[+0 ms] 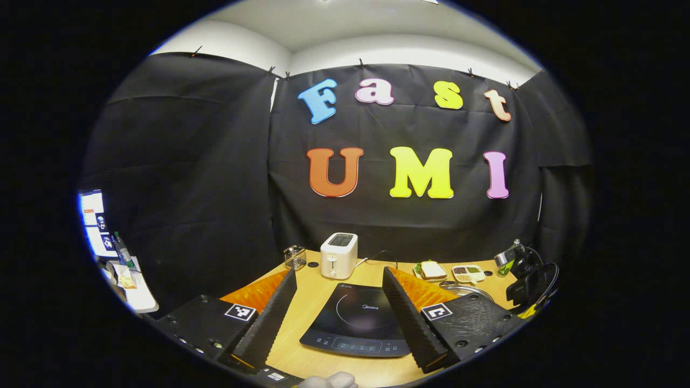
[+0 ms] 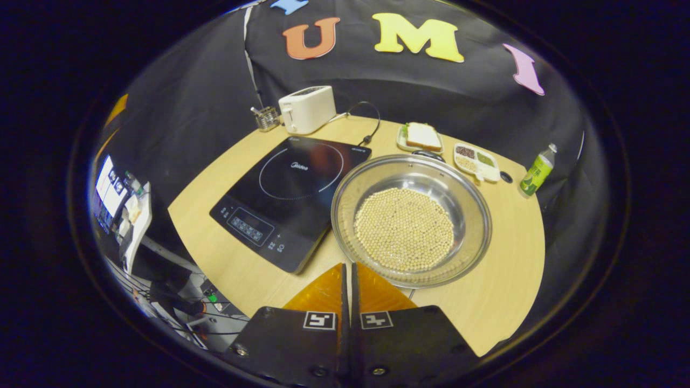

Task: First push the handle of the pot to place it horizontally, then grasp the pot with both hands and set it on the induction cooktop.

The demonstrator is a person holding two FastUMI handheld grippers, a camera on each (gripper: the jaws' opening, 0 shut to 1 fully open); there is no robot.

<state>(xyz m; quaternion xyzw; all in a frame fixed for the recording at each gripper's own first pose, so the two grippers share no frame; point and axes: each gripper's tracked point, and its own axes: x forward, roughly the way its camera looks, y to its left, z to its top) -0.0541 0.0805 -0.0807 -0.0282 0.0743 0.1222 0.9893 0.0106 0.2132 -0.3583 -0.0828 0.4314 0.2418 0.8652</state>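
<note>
A wide steel pot (image 2: 412, 218) holding pale round beans stands on the wooden table (image 2: 512, 258), right of the black induction cooktop (image 2: 291, 194) and touching its edge. A dark handle (image 2: 428, 155) shows at the pot's far rim. My right gripper (image 2: 347, 267) is shut with nothing between its fingers, its tips just short of the pot's near rim. My left gripper (image 1: 339, 272) is open and wide, held above the table's front with the cooktop (image 1: 358, 323) between its fingers. The pot's rim (image 1: 466, 291) peeks out behind the right-hand finger there.
At the table's back stand a white toaster (image 2: 307, 109), a wire basket (image 2: 267, 118), a plate with a sandwich (image 2: 422, 137), a divided tray of beans (image 2: 475, 160) and a green bottle (image 2: 536, 171). A black cord (image 2: 372, 126) runs to the cooktop. A side desk (image 2: 132, 215) lies left.
</note>
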